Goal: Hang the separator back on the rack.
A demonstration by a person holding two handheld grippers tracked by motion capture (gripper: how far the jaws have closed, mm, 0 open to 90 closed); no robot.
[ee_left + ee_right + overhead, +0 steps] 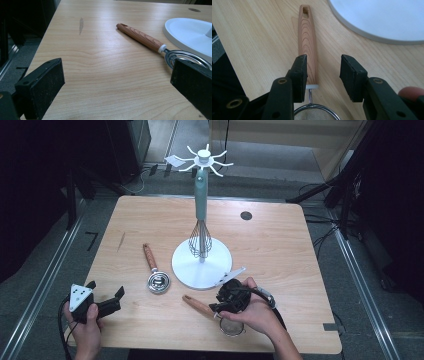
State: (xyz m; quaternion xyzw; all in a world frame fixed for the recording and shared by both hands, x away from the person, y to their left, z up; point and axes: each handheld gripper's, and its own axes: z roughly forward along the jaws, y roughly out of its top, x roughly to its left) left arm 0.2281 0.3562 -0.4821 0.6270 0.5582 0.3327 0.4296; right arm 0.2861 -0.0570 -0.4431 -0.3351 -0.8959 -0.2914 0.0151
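A small mesh strainer (199, 306) with a wooden handle (307, 42) lies near the table's front edge, its sieve (317, 114) toward the person. My right gripper (217, 309) is open and low over it. In the right gripper view (323, 68) the jaws stand either side of the handle's lower end, with the left jaw close to the wood. A second wooden-handled utensil (154, 270) with a round metal head (185, 56) lies left of the stand. My left gripper (115, 300) is held at the front left corner, open (117, 75) and with nothing between its jaws.
A white hook stand (202, 265) with a round base (192, 32) rises at the table's middle, and a teal-handled whisk (200, 220) hangs from it. A small dark round cap (246, 215) sits in the tabletop at the back right. Dark equipment and cables surround the table.
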